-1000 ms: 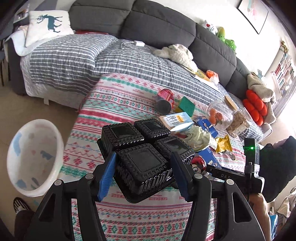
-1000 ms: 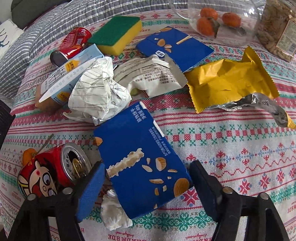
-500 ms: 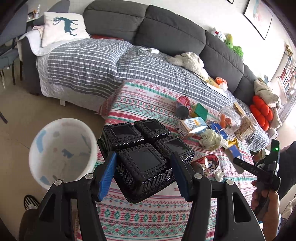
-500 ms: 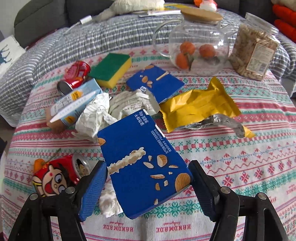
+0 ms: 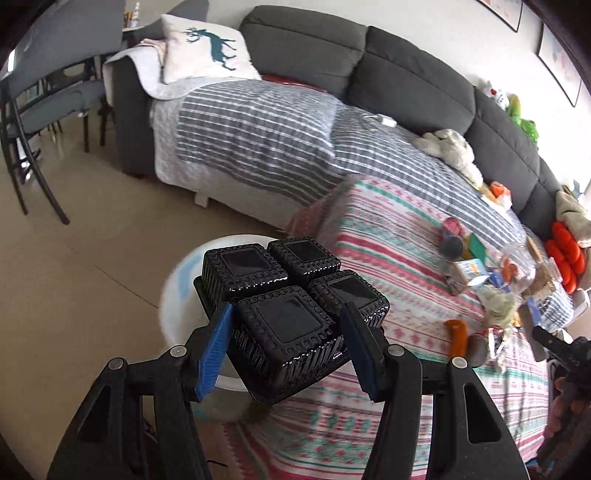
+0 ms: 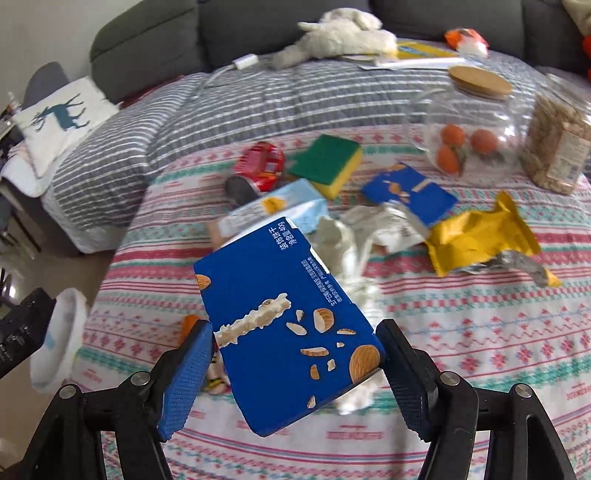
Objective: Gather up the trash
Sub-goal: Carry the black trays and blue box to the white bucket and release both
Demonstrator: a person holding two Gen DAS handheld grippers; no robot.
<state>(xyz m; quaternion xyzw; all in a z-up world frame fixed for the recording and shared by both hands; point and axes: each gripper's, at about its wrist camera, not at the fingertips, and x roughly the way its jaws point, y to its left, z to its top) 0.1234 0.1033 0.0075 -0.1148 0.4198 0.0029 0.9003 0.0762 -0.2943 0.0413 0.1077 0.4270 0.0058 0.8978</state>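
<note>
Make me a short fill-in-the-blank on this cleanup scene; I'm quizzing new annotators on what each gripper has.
1. The left gripper is shut on a ____ plastic tray with four compartments.
2. The right gripper is shut on a ____ snack box.
3. The glass jar with oranges has a ____ lid.

Missing words: black; blue; wooden

Both wrist views look steeply down past their own fingers. The left hangs near the white bin (image 5: 192,280) beside the tabletop (image 5: 399,258); the right hangs closer over it. Both share the tabletop, the sofa (image 6: 258,29) and, probably, the blurred bin.
</note>
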